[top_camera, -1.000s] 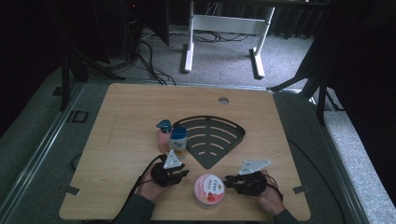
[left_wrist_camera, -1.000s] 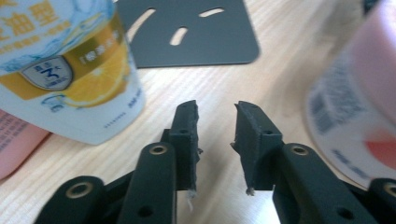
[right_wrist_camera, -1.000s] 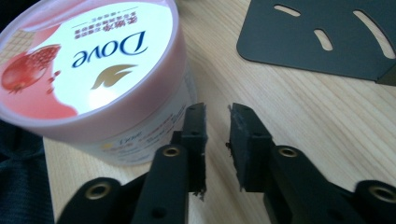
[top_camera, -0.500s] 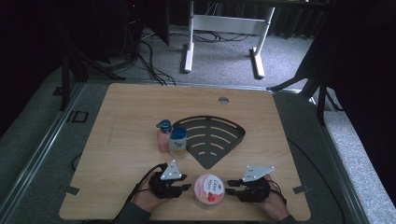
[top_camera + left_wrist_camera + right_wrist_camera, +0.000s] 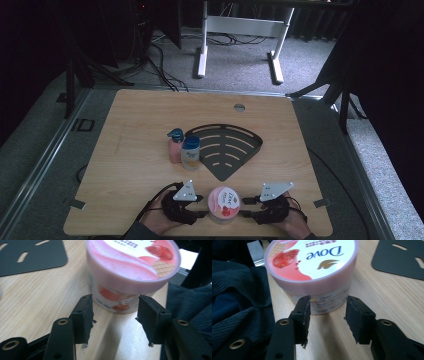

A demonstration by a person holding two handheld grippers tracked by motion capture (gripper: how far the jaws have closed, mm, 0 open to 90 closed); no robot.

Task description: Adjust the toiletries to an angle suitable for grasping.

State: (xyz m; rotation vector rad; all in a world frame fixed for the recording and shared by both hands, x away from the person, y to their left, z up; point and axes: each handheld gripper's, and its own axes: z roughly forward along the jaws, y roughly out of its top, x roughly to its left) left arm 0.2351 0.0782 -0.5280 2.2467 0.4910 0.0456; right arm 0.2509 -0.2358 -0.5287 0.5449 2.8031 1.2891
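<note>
Both claws, left claw (image 5: 201, 206) and right claw (image 5: 248, 206), have just been opening and flank the pink tub (image 5: 224, 203) at the table's (image 5: 130, 145) near edge, gripping nothing; retreating level avoids tipping it.

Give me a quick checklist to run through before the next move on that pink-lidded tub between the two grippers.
1. Round pink-lidded plastic tub upright on the wooden table: ok.
2. Lid seated flat on the tub: ok.
3. Left gripper free of the tub; its jaws have just been opening, nothing between them: ok.
4. Right gripper free of the tub; jaws likewise just opening, a gap to the tub wall: ok.
5. Black slotted fan-shaped tray bare: ok.
6. Pink bottle and white bottle upright, apart from the tub: ok.
</note>
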